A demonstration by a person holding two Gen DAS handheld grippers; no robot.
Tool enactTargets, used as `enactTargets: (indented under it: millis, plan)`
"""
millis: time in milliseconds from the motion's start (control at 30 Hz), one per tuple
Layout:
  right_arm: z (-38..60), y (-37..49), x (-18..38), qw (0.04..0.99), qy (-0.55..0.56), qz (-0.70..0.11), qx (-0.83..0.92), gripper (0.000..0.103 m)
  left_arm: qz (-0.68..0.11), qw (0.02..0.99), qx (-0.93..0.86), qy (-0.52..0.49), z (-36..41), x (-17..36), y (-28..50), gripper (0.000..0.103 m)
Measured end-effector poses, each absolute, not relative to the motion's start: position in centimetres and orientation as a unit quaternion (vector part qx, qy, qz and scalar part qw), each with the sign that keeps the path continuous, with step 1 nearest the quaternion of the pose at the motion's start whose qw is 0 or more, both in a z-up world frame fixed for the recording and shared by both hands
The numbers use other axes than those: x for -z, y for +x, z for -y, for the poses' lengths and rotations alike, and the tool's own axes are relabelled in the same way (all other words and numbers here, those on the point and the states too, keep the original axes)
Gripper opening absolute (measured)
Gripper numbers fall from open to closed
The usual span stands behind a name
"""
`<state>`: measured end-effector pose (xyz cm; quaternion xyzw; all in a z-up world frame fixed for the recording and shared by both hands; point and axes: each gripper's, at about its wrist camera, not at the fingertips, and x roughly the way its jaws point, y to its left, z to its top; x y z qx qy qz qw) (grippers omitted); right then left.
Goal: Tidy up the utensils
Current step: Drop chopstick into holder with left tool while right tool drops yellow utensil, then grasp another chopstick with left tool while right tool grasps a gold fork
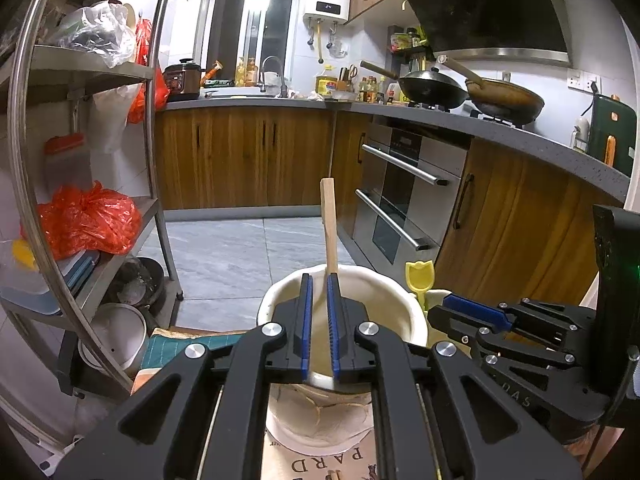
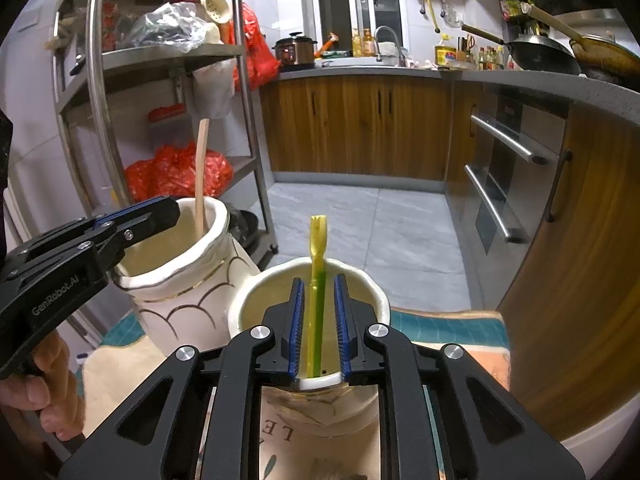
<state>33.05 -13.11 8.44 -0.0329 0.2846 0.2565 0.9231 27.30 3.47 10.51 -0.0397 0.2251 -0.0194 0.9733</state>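
While wooden stick (image 1: 330,232) fills one jar (image 1: 416,320), yellow fork (image 2: 317,276) another

- Your left gripper (image 1: 319,280): black, blue pads.
- Your right gripper (image 2: 319,280): same.
- Left pot (image 2: 188,280): cream, gold scallop lines.
- Right pot (image 2: 376,304): cream.
- Stick (image 1: 329,220): pale wood.
- Fork (image 2: 318,248): yellow-green.
- Mat (image 2: 452,328): teal grid, peach border.

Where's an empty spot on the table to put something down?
The teal cloth right of the shorter pot is bare. So is the pale mat in front of the taller pot. Between the two pots there is no room.
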Motion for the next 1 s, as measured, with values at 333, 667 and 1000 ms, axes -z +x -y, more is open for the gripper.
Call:
enactTargets:
  millis: [333,667,1000]
  plan:
    - [15.5,30.7,-10.1,0.929,-0.018,-0.258,-0.263,0.017,-0.197,0.979,0.023,-0.057,-5.3,-12.1,23.6,0.029]
    - [18.6,28.6,-8.5,0.928,-0.009,-0.275,-0.252,0.017,-0.214,0.975,0.013,-0.063,-7.5,-10.6,19.7,0.031]
    - [21.1,25.5,-4.0,0.906,-0.001,-0.342,-0.250,0.017,-0.290,0.954,0.024,-0.075,-8.7,-4.6,16.3,0.031]
